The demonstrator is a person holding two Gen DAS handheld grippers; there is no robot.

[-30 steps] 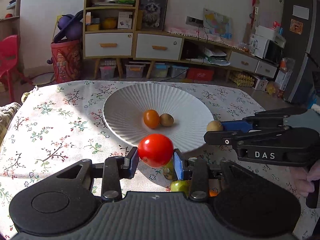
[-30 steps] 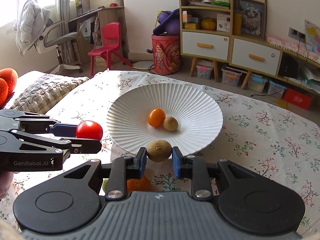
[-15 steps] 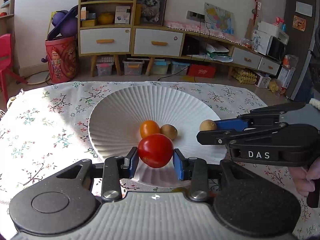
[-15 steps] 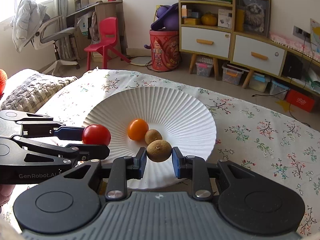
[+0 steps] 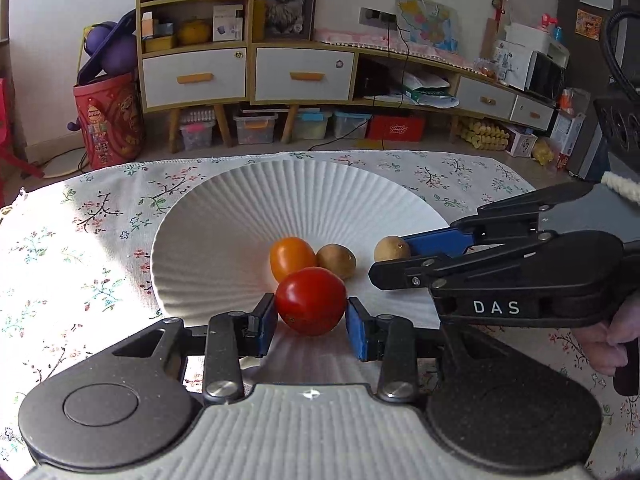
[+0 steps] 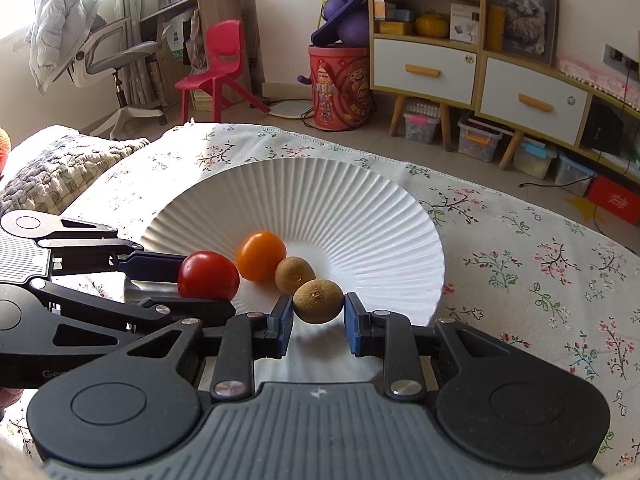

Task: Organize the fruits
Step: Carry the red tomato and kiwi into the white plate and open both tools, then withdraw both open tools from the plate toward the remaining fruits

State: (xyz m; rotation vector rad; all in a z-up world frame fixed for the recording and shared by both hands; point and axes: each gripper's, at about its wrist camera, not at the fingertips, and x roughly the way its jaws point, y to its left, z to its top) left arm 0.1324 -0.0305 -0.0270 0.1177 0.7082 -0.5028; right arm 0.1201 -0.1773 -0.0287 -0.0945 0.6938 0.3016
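A white ribbed plate (image 5: pixel 240 208) (image 6: pixel 360 200) sits on the floral tablecloth. An orange tomato (image 5: pixel 292 258) (image 6: pixel 261 255) and a brown kiwi (image 5: pixel 337 261) (image 6: pixel 294 274) lie at its centre. My left gripper (image 5: pixel 312 320) (image 6: pixel 176 276) holds a red tomato (image 5: pixel 311 301) (image 6: pixel 208 276) between its blue pads, low over the plate's near side. My right gripper (image 6: pixel 316 320) (image 5: pixel 390 258) holds a second kiwi (image 6: pixel 318 301) (image 5: pixel 392 249) over the plate, to the right of the fruit pile.
The floral tablecloth (image 5: pixel 80 240) (image 6: pixel 540 280) covers the table around the plate. A grey knitted cushion (image 6: pixel 60 168) lies at the left. Shelves, drawers, a red bin and a red chair stand on the floor beyond the far edge.
Both grippers have moved forward from the plate's near edge to over the plate, carrying the red tomato and the kiwi. The fruits on the cloth have dropped out of view.
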